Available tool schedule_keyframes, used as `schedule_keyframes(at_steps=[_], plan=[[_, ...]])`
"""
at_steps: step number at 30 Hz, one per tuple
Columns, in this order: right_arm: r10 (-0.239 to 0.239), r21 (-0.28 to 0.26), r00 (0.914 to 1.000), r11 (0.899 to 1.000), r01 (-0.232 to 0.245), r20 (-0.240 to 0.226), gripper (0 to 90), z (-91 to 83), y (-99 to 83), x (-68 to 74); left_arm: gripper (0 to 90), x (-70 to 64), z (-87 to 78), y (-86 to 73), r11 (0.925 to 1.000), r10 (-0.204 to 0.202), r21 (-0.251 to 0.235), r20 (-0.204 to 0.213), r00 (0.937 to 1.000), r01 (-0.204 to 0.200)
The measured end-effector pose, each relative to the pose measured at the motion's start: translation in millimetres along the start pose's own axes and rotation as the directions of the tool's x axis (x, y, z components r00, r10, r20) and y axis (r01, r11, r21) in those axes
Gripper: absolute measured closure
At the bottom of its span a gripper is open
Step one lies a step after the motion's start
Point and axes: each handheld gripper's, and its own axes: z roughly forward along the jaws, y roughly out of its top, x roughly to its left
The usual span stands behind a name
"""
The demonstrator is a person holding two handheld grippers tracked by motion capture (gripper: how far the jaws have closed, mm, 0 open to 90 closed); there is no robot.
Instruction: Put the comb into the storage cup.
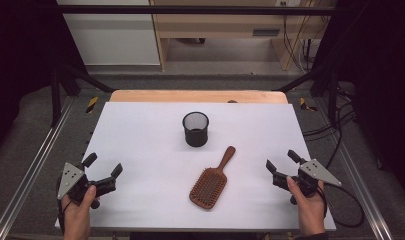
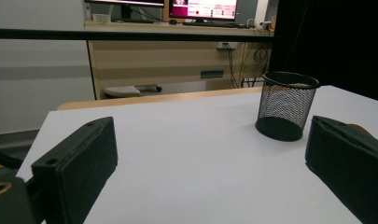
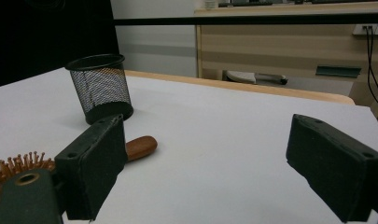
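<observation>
The worktop (image 1: 140,130) carries a white sheet, with a strip of bare wood showing along its far edge. A wooden hairbrush (image 1: 211,180) lies flat near the middle of the near half, bristles up, its paddle head toward the person and its handle angled away toward a black mesh cup (image 1: 195,128). The cup stands upright just beyond the handle tip, close to it but apart. The left claw (image 1: 103,171) sits at the near left corner of the sheet, held in the person's left hand (image 1: 79,212); its jaws stand wide apart and grip nothing (in the left gripper view only bare sheet lies between them, with the cup (image 2: 286,105) ahead and to the right). The right claw (image 1: 281,161) is at the near right edge, held in the right hand (image 1: 308,207); its jaws are likewise spread wide and grip nothing. In the right gripper view the hairbrush (image 3: 139,148) lies partly behind one jaw, the handle end clear of it, bristles visible at the lower left, and the cup (image 3: 101,87) stands behind. Both claws are well apart from the hairbrush, which lies between them.
</observation>
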Motion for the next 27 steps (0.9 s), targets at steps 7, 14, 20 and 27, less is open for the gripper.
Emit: schedule_keyframes(at_steps=[7,14,20,27], plan=[[0.007,0.058,0.9999,0.998,-0.006,-0.014,11.4,3.6,-1.5,2.0,2.4,0.3,-4.4,1.0,0.9998,-0.018,-0.006,-0.001,0.9998,0.018],[0.021,0.103,0.9996,0.994,-0.019,-0.019,6.8,9.4,-1.4,7.0,2.5,-0.6,-6.2,0.2,1.0000,-0.005,0.007,-0.001,1.0000,0.005],[0.009,0.136,1.0000,0.991,-0.009,-0.004,8.9,21.7,4.8,15.9,2.5,-1.4,-7.8,0.5,0.9999,0.005,0.009,0.000,1.0000,-0.005],[-0.067,0.166,0.9975,0.984,0.070,-0.023,12.3,41.8,33.8,27.0,2.7,-1.3,-6.7,0.6,1.0000,0.002,0.008,0.000,1.0000,-0.002]])
